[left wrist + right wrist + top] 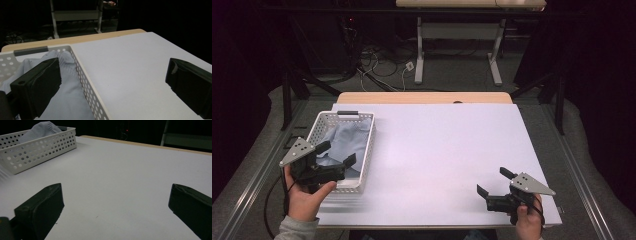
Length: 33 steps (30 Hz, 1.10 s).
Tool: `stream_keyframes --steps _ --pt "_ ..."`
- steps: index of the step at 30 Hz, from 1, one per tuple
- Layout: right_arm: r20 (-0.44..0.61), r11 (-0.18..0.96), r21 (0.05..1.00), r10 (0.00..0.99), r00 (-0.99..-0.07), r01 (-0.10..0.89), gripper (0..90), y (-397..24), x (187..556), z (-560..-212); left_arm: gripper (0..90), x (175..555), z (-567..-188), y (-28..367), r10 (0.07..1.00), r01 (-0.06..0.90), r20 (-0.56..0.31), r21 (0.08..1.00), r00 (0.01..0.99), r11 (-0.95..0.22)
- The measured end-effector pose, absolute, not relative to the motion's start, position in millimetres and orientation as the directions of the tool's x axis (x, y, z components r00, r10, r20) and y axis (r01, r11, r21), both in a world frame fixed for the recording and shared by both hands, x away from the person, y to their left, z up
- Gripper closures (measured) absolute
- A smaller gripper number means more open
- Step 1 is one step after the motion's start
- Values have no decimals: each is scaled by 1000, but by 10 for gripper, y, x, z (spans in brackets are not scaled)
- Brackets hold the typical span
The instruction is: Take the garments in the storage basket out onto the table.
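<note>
Lying in basket point(367, 150), blue cloth point(348, 140)

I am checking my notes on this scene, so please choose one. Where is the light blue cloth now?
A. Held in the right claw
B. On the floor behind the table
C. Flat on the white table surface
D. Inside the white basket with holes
D: the cloth lies bunched inside the white basket, near the open left claw; the right claw is open and holds nothing.
</note>
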State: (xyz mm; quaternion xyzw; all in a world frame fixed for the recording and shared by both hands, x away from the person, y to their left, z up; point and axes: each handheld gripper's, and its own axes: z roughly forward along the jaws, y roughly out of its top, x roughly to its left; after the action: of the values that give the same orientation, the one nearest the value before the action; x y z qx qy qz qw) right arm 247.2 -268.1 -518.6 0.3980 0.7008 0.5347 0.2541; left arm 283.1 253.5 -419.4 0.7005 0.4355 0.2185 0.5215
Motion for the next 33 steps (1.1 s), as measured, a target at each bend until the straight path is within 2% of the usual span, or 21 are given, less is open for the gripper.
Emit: stream_keyframes --steps 15,33 --pt "68 113 952 830 -554 286 0 -2699 2476 -5184 3 3070 -4011 2520 856 400 -122 910 503 -105" --pt "78 110 948 829 -553 300 0 -2712 2488 -5194 3 3443 -3959 2591 902 491 -148 867 406 -79"
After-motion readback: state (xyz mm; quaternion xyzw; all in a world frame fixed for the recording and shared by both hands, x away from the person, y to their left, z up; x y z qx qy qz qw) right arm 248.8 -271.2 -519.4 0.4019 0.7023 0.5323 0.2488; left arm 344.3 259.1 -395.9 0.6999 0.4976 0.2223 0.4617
